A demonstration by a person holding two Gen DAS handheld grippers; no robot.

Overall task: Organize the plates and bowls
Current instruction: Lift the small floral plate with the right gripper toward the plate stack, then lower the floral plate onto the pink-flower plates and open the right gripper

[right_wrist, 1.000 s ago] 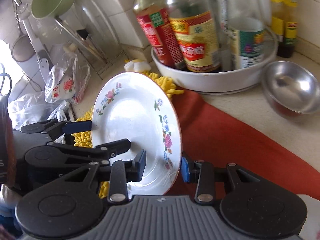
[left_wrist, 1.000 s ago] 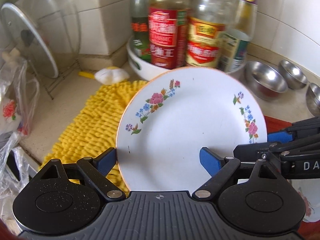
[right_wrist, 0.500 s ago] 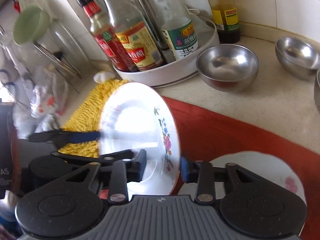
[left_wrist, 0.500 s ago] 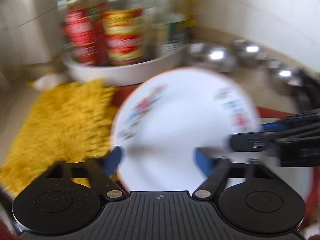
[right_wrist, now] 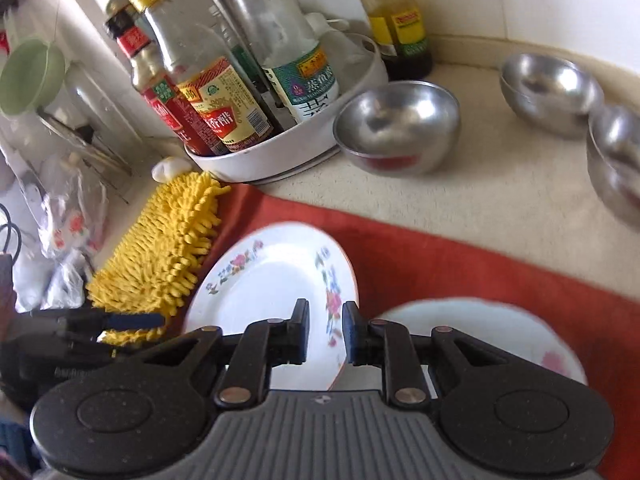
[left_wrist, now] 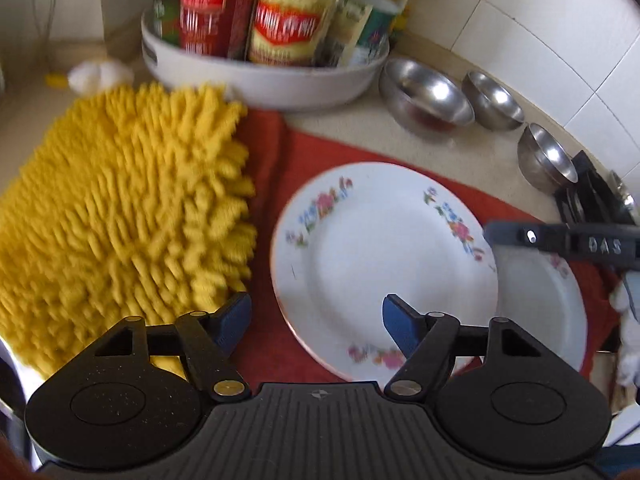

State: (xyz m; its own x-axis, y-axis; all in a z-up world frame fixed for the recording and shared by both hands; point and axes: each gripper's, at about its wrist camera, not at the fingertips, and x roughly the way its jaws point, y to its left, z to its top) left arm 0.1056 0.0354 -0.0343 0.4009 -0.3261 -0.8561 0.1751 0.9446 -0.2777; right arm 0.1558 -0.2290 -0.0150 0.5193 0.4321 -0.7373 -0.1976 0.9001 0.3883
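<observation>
Floral plate rim between right fingers

Setting: home kitchen, worktop corner.
Walls: white tile at 1 o'clock, behind a pale counter.
Condiments: sauce and vinegar bottles crowded in a round white tray at 12 o'clock.
Tableware: steel bowls in a row at 2 o'clock; floral plates on a red cloth.
Cleaning gear: yellow chenille pad at 9 o'clock.
Clutter: plastic bags and a green bowl at 10 o'clock.
</observation>
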